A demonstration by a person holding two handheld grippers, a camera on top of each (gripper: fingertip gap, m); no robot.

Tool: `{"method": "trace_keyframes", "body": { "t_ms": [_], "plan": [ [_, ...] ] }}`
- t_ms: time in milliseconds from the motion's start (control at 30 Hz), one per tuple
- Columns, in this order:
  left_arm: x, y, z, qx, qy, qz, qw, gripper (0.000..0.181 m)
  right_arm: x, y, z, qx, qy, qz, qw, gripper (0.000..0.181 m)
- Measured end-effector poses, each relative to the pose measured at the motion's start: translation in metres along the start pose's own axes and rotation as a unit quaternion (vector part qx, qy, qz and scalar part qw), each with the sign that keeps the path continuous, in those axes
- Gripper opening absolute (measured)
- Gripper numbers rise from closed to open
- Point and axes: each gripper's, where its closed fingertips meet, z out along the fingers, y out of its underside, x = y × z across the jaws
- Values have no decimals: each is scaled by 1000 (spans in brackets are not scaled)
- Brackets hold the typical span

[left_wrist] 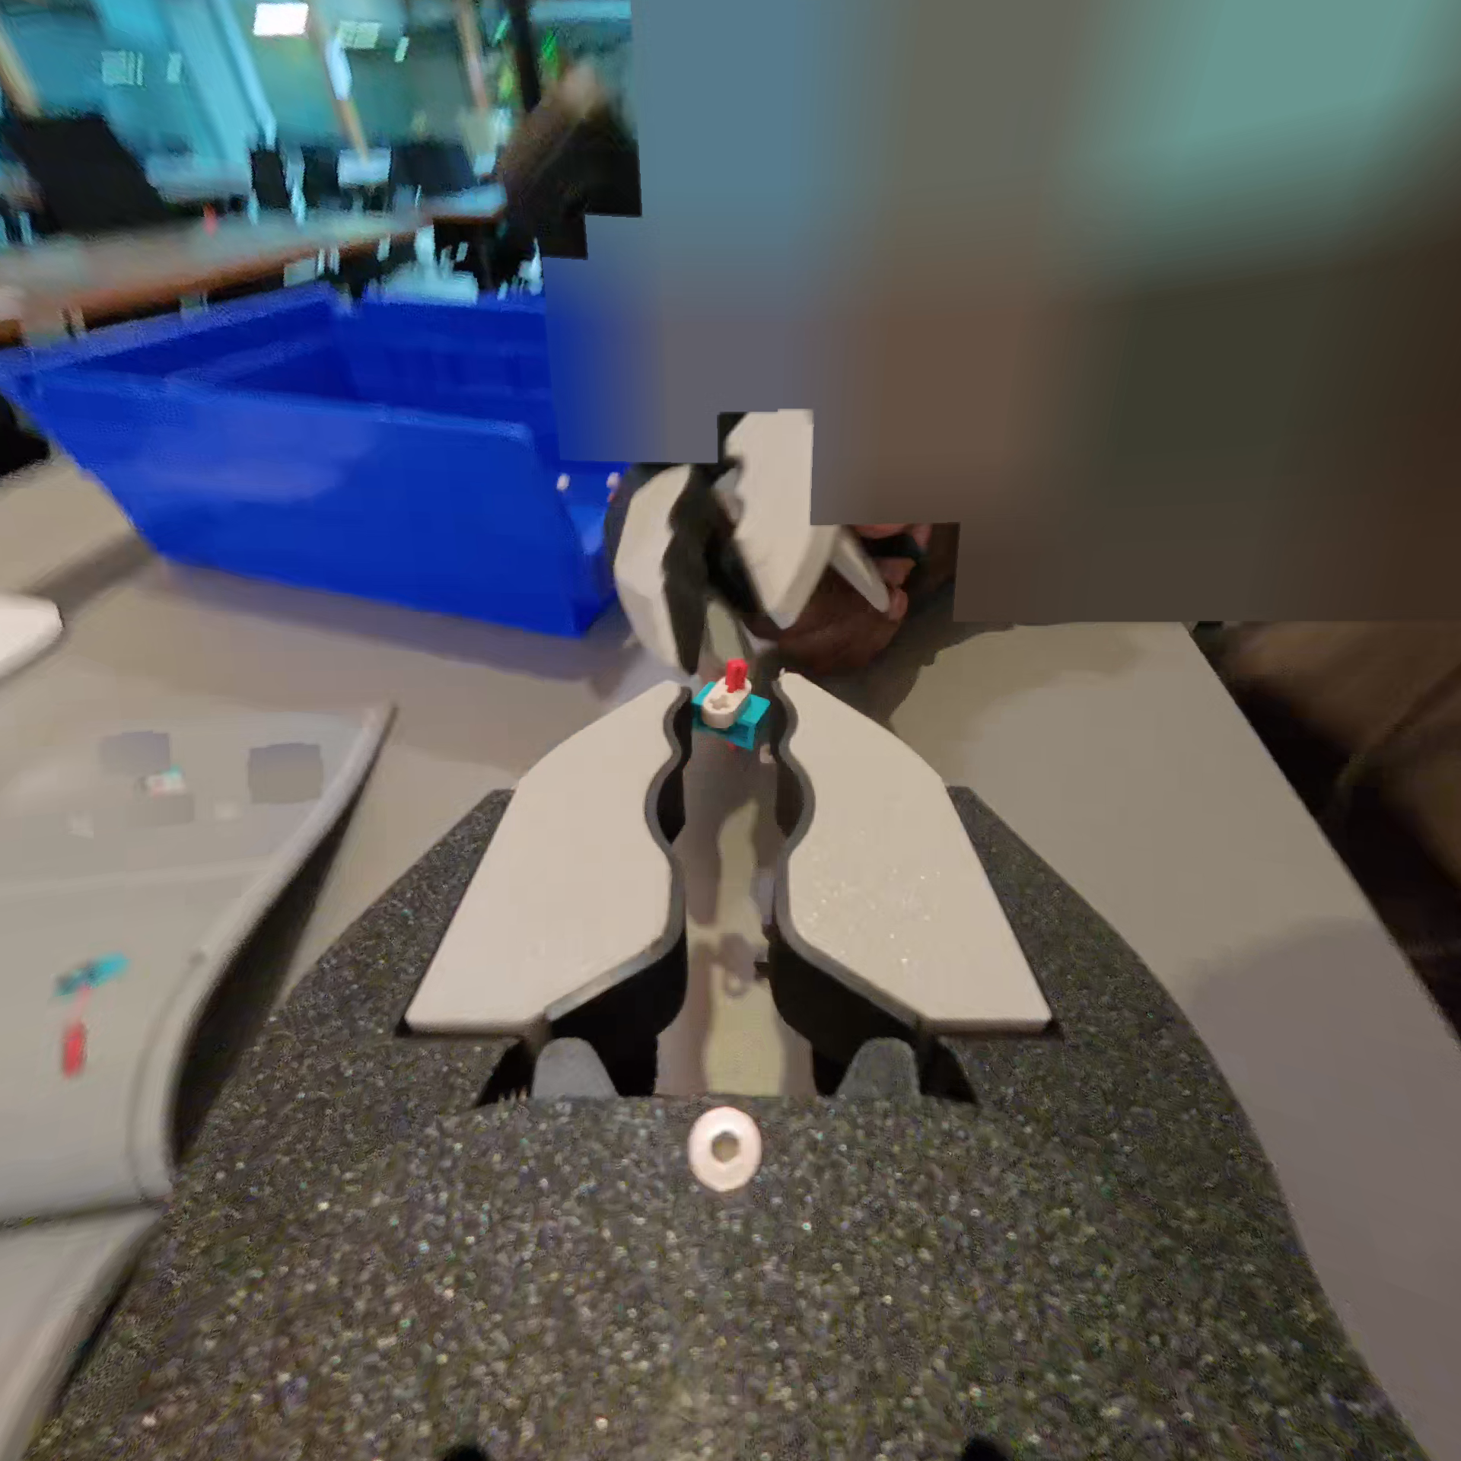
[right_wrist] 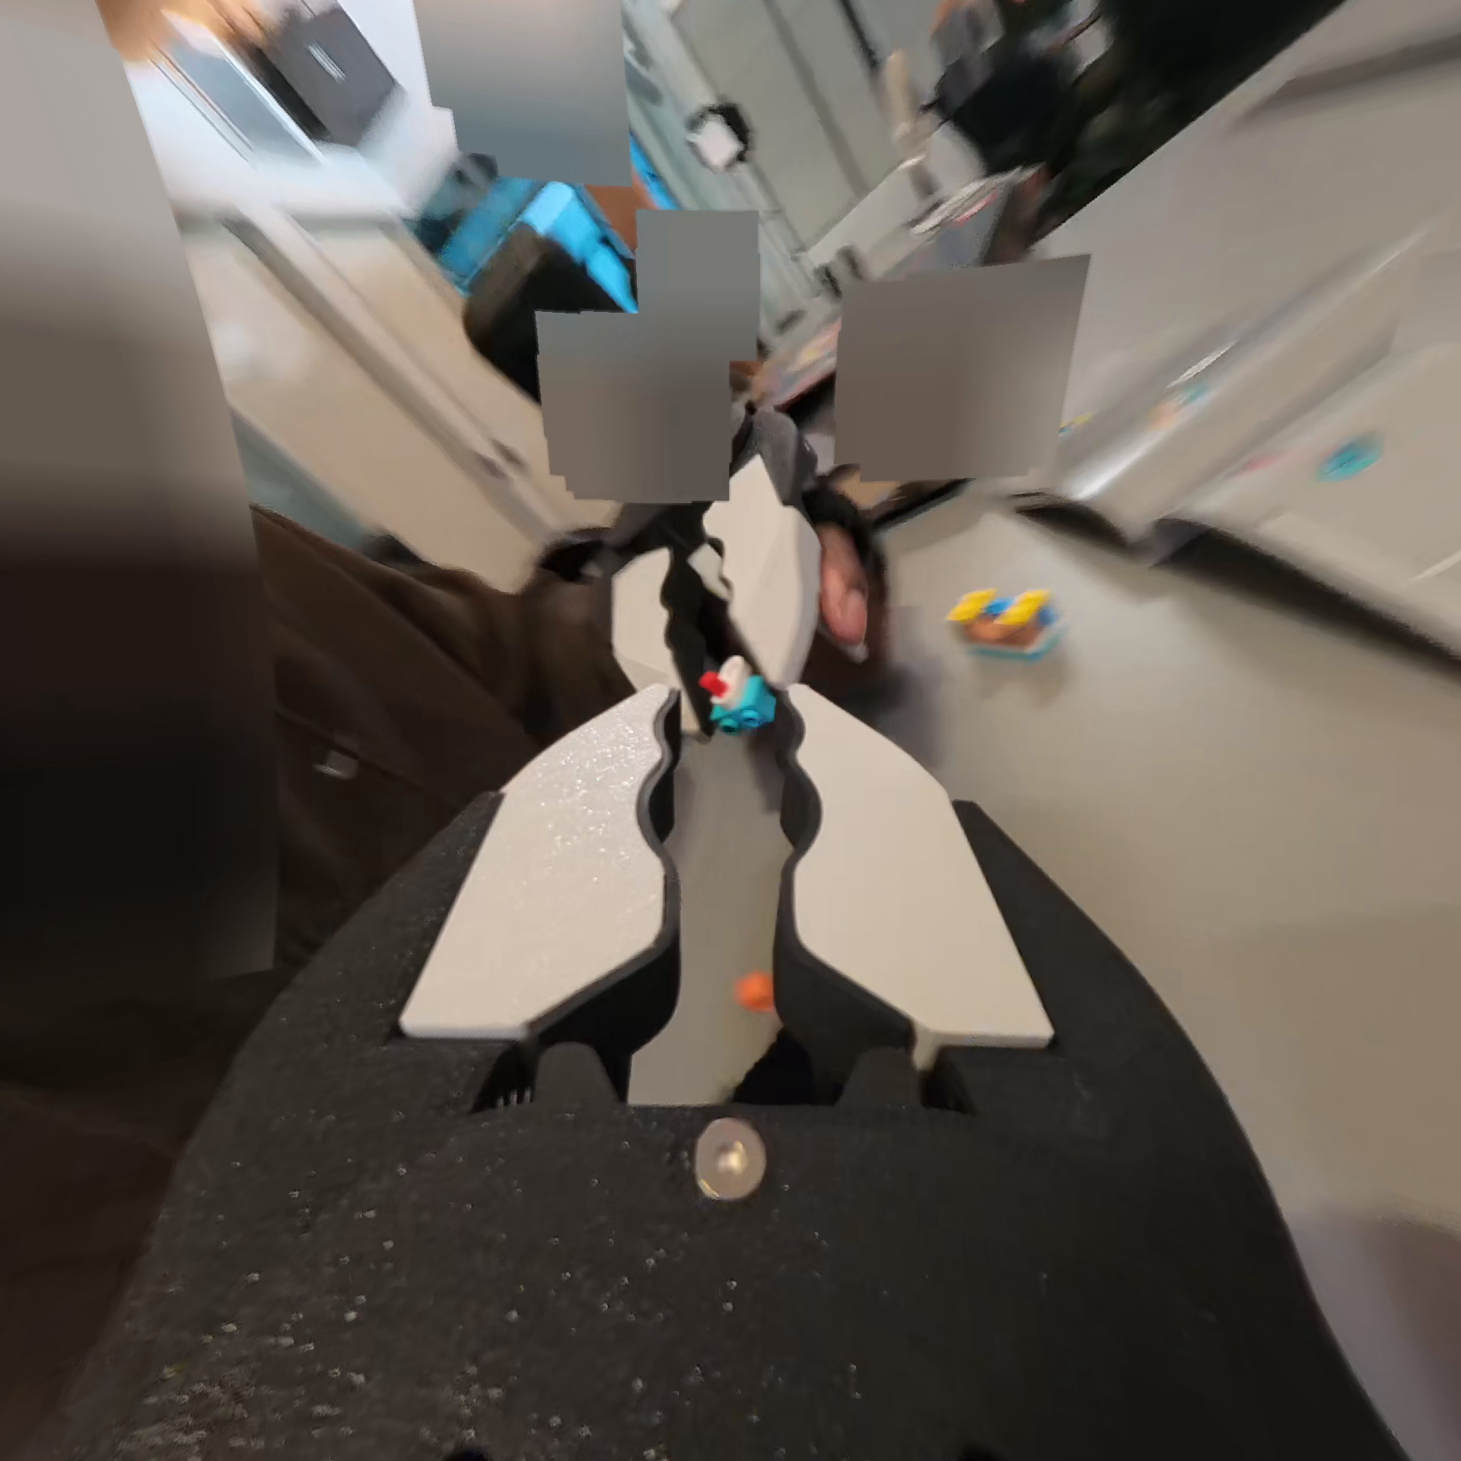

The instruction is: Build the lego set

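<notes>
Midair, left tongs (left_wrist: pixel 731 711) pinching teal piece (left_wrist: pixel 731 721), right tongs (right_wrist: pixel 731 707) opposite, table edge (left_wrist: pixel 1233 711) near

Grey-fingered gripper (left_wrist: pixel 731 723), black speckled body

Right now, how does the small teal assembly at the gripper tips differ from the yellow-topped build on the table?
The teal assembly is up off the table, carrying a white piece and a red pin. The yellow-topped build rests on the table, brown over a light-blue base. Both are multi-piece lego.

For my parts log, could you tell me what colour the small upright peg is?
Red peg, clearest in the left wrist view.
</notes>
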Motion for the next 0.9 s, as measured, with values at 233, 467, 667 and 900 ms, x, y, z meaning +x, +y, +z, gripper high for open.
{"method": "trace_keyframes", "body": {
  "t_ms": [233, 467, 667, 900],
  "plan": [
    [-16, 49, 10, -160, -79, -75, 981, 19, 41, 17, -14, -88, 154, -71, 982, 14],
    [-18, 85, 5, -285, -112, -41, 951, 19, 58, 31, -20, -135, 205, -54, 968, 11],
    [-15, 80, 4, -266, -91, -48, 958, 22, 57, 30, -21, -133, 197, -51, 970, 13],
    [-31, 46, -4, -160, -112, -59, 979, 30, 45, 35, -34, -175, 181, -146, 957, 16]
  ]
}}
